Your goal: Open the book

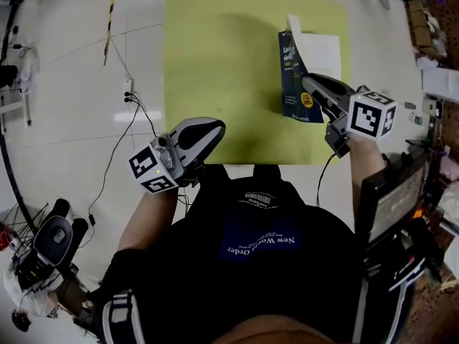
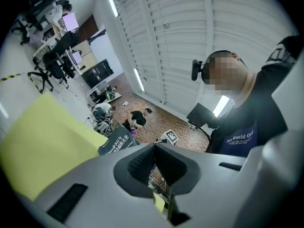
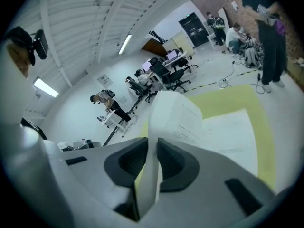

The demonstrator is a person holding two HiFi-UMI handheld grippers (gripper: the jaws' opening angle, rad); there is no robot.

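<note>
On mat [image 1: 222, 70], book [image 1: 320, 52] runs near-far — right gripper [image 1: 307, 83] pinches cover [image 1: 291, 77]; left gripper [image 1: 215, 127] closed, empty.

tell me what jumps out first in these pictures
A dark blue book lies at the right of a big yellow-green surface. The right gripper is shut on its cover, holding it up off a white page. The left gripper is shut and empty at the near edge of the surface, close to the person's body.
</note>
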